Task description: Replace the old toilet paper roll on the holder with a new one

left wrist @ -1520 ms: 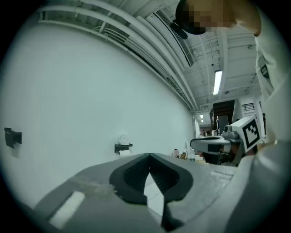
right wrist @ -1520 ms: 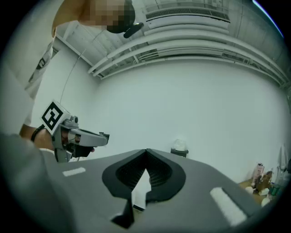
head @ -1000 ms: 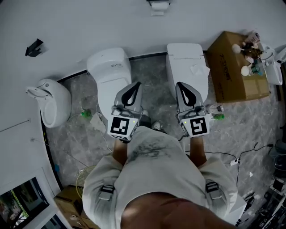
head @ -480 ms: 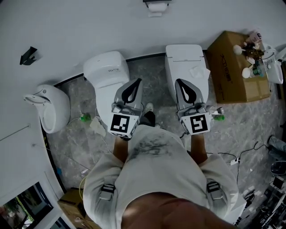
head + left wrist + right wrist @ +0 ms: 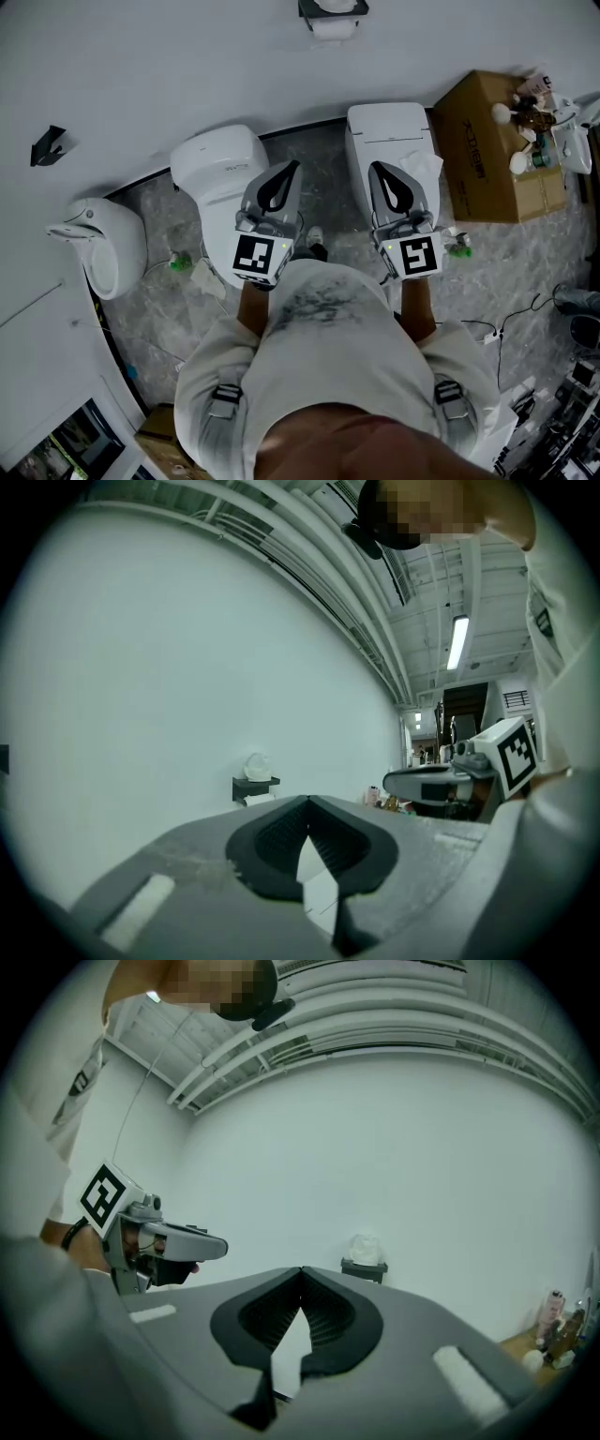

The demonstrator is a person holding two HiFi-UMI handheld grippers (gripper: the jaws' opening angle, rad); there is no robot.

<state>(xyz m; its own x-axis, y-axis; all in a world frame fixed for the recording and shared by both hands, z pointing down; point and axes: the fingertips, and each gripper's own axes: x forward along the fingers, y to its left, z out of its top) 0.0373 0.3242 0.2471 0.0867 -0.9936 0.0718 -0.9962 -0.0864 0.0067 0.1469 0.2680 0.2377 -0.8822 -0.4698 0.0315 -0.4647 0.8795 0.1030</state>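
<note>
Left tongs: the left tongs [image 5: 307,800] are fully closed. The grey jaws meet at their tips and nothing sits between the ribbed black pads. They are held level and aimed at the plain white wall [image 5: 187,667].
Right tongs: the right tongs [image 5: 301,1269] are also closed tip to tip and empty. They are level, parallel to the left pair and just beside them.
Holder: the black wall-mounted toilet paper holder [image 5: 364,1270] is fixed to the wall, well ahead of both tongs. In the head view it lies roughly between the lines the two pairs point along.
Roll: the white toilet paper roll [image 5: 333,28] hangs directly under the holder, well apart from either pair of tongs.
On the holder: a white crumpled bundle [image 5: 366,1249] sits on the holder's flat top. What it is cannot be told.
Person: the person's pale shirt [image 5: 319,347] fills the lower middle of the head view, with both forearms stretched forward to the tongs.
Toilets: a rounded white ceramic toilet [image 5: 220,164] lies under the left tongs in the head view. A squarer white toilet [image 5: 389,131] lies under the right tongs. Both stand against the wall.
Urinal: a white ceramic urinal [image 5: 103,234] is at the far left.
Box: a brown cardboard box [image 5: 487,150] stands just right of the squarer toilet, with small bottles and oddments on top.
Floor: the grey marbled floor [image 5: 319,155] has loose cables lying on it at the right.
</note>
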